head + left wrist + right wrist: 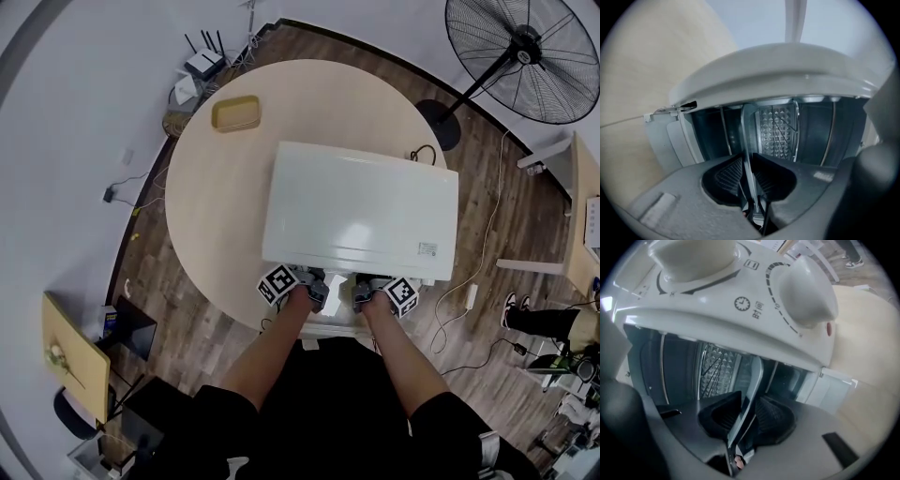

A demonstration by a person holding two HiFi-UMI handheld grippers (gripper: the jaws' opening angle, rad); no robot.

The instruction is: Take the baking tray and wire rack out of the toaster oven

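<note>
A white toaster oven (361, 211) stands on the round table (211, 202) with its front toward me and its cavity open. Both grippers are at that opening, the left gripper (314, 291) beside the right gripper (364, 292). In the left gripper view the thin metal rim of the baking tray (746, 136) runs edge-on between the pads, and the left gripper (749, 176) is shut on it. In the right gripper view the same tray rim (754, 380) passes between the pads of the right gripper (749, 416), also shut on it. Thin rack wires (780, 123) show against the embossed back wall.
The oven's two control knobs (806, 291) sit just above the right gripper. A small yellow dish (235, 113) lies at the table's far left. A standing fan (525, 56) is at the back right, and cables run over the wooden floor.
</note>
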